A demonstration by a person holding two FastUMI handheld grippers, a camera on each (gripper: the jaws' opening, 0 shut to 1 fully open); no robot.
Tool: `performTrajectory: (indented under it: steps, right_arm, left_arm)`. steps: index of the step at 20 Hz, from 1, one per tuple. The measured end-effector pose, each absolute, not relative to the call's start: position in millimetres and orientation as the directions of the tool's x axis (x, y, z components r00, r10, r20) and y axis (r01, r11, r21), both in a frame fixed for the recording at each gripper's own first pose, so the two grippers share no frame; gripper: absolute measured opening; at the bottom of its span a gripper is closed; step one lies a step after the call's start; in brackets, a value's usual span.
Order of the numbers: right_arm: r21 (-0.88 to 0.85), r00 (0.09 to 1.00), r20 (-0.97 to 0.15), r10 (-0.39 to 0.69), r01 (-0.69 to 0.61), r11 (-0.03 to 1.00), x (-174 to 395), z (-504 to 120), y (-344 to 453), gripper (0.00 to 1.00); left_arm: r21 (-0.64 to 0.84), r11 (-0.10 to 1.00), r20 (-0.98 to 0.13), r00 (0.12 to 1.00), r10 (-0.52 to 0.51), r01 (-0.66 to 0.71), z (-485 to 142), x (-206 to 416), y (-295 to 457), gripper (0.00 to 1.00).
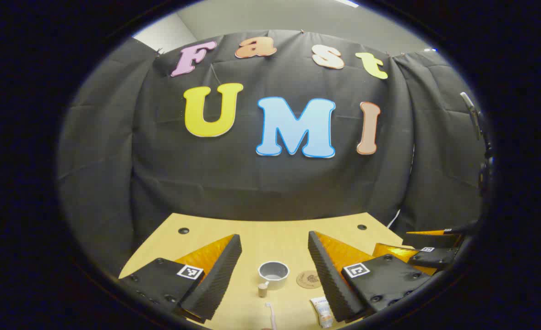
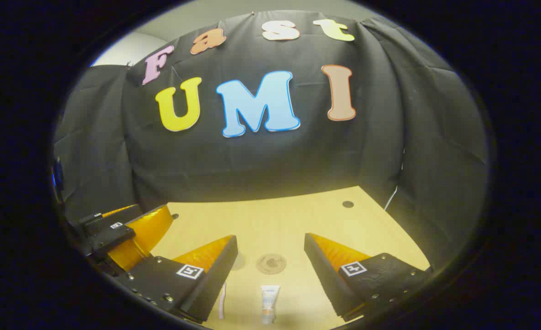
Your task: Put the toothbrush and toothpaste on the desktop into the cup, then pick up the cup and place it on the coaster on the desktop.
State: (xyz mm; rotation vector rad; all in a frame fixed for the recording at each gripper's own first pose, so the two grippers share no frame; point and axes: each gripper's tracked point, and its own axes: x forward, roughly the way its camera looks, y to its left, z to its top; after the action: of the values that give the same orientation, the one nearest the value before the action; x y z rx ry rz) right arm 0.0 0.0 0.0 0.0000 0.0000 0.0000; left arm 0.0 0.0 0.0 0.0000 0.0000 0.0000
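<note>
Black cloth walls the booth behind a pale wooden desktop [image 1: 270, 238], and we hold both tongs above its near edge. In the left gripper view our left gripper [image 1: 275, 268] is spread wide with nothing between its fingers; the grey cup [image 1: 273, 274] stands upright on the desktop in the gap between them, with a small cork-coloured stub [image 1: 263, 289] just beside it on the near side. The round brown coaster [image 1: 308, 279] lies just to the right of the cup, near the right finger. The toothbrush [image 1: 270, 315] lies nearer us than the cup, its lower end cut off at the view's edge, and the toothpaste [image 1: 323, 311] lies close against the right finger, partly cut off as well. In the right gripper view our right gripper [image 2: 270, 263] is likewise spread and holds nothing; the coaster [image 2: 271, 263] sits between its fingers, the toothpaste [image 2: 269, 304] lies nearer us in the same gap, and the toothbrush [image 2: 222, 300] shows as a pale strip half hidden by the left finger. We cannot make out the cup there, beyond a faint rounded shape at that finger's tip. Each view catches the other gripper off to the side, and dark round holes [image 1: 183, 230] mark the desktop's far corners.
</note>
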Motion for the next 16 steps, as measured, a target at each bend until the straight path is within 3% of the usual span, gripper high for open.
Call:
performTrajectory:
  steps: [1, 2, 7, 9, 10, 12, 13, 15, 16]
  right_arm:
    - [0.008, 1.000, -0.027, 0.006, -0.006, 1.000, 1.9, -8.5, -1.3, 0.93]
    - [0.013, 0.999, -0.051, 0.013, -0.012, 1.000, 3.7, -16.0, -0.2, 0.93]
    - [-0.001, 0.988, -0.153, 0.025, -0.026, 1.000, 18.1, -45.1, -0.5, 0.93]
    - [-0.001, 0.979, -0.200, 0.028, -0.028, 1.000, 24.4, -61.3, -1.3, 0.94]
    - [-0.005, 0.973, -0.230, 0.027, -0.029, 1.000, 28.0, -70.0, -1.7, 0.91]
    - [-0.011, 0.958, -0.286, 0.029, -0.034, 0.999, 39.8, -79.1, -0.9, 0.95]
    - [-0.013, 0.952, -0.306, 0.029, -0.035, 0.999, 45.9, -79.0, 0.2, 0.94]
    - [-0.027, 0.938, -0.345, 0.026, -0.038, 0.999, 45.7, -97.1, 0.5, 0.95]
    - [-0.033, 0.932, -0.362, 0.024, -0.038, 0.999, 49.7, -110.3, -0.4, 0.95]
  left_arm:
    - [0.005, 1.000, -0.022, 1.000, 0.000, 0.000, -9.9, 1.4, -2.2, 0.95]
    - [0.009, 1.000, -0.042, 0.999, 0.002, -0.002, -20.1, 3.8, -3.1, 1.00]
    - [-0.004, 1.000, -0.134, 0.991, 0.009, -0.009, -61.0, 11.7, -3.1, 0.95]
    - [-0.007, 1.000, -0.178, 0.984, 0.009, -0.011, -77.9, 16.2, -2.5, 1.00]
    - [-0.009, 1.000, -0.202, 0.979, 0.009, -0.011, -87.2, 18.5, -1.6, 0.95]
    - [-0.013, 1.000, -0.237, 0.971, 0.025, -0.029, -107.2, 22.3, 3.5, 0.96]
    - [-0.018, 0.999, -0.254, 0.967, 0.025, -0.030, -115.2, 22.1, 4.4, 0.91]
    - [-0.021, 0.999, -0.291, 0.956, 0.029, -0.037, -133.4, 23.4, 7.9, 1.00]
    - [-0.024, 0.999, -0.310, 0.950, 0.031, -0.041, -141.5, 23.8, 10.4, 1.00]
